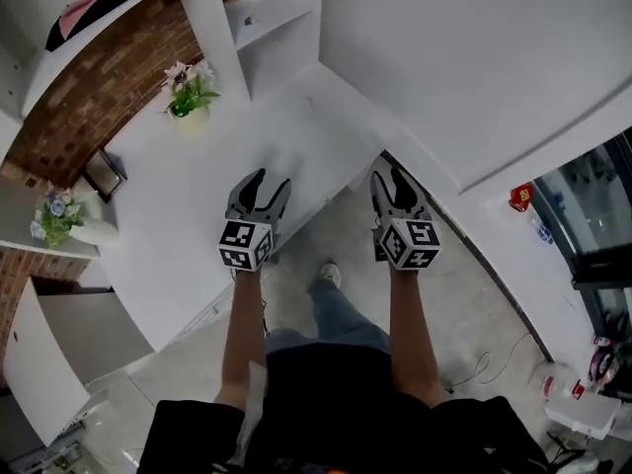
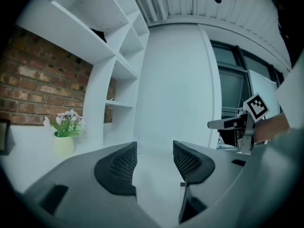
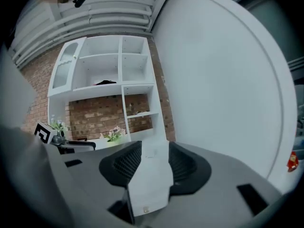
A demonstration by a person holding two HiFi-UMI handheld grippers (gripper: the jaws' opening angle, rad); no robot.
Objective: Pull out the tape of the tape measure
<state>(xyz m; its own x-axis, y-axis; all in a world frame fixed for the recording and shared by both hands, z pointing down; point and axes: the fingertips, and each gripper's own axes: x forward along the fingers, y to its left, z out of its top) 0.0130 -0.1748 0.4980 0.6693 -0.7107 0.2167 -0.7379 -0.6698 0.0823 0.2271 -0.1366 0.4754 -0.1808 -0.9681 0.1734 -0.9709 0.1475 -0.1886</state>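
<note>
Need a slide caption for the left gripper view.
Left tongs open and empty above a white table, flower pot by the brick wall.

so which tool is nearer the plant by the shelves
Left. Left tool is over the counter the plant stands on; right tool is farther right, by the wall.

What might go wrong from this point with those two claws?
The right claw grips a pale block over the floor, past the table edge; a slip would likely drop it there. The left claw is open and empty, and no tape end shows, so it may struggle to find one to pull.
</note>
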